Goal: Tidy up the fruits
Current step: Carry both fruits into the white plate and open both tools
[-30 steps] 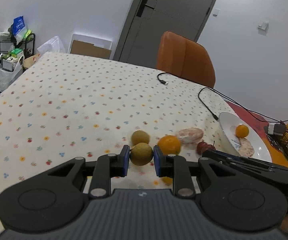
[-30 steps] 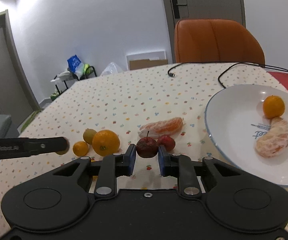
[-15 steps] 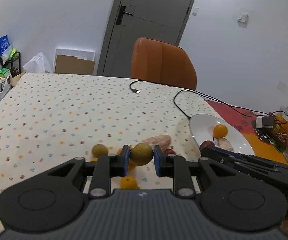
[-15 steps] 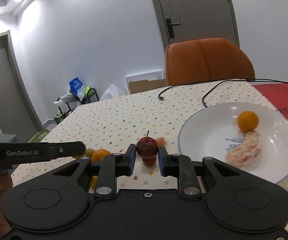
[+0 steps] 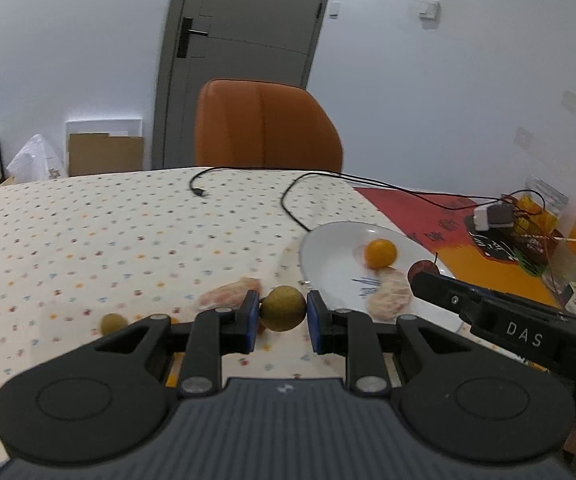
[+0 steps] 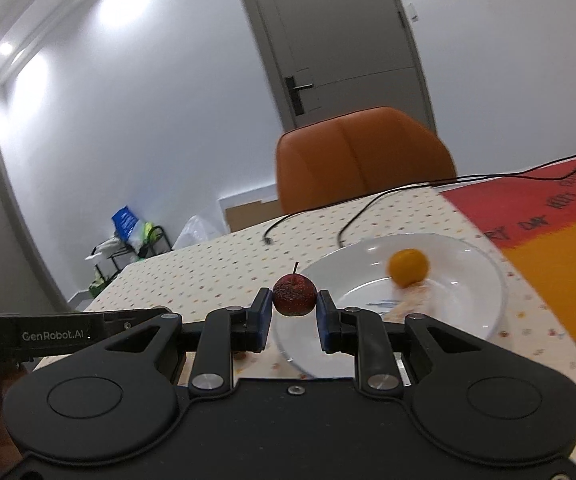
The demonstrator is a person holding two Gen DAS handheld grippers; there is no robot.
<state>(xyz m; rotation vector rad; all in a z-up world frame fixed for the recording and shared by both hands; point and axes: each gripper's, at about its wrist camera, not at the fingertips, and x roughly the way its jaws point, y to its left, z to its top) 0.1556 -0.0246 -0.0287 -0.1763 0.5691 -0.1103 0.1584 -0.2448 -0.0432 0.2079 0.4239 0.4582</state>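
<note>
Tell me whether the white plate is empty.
Not empty. The white plate holds a small orange and a peeled citrus piece.

Both grippers share one build: a matte black body with two rounded lobes, each bearing a shallow circular recess, and two black finger arms pinned by silver round-head screws. The left gripper (image 5: 282, 315) has a grey ribbed panel at its near edge and blue pads (image 5: 251, 316) lining its fingertips; seen from the right wrist, its side reads "GenRobot.AI" in white. The right gripper (image 6: 294, 313) carries a small screw at its centre, and its flank shows the white letters "DAS" in the left wrist view
</note>
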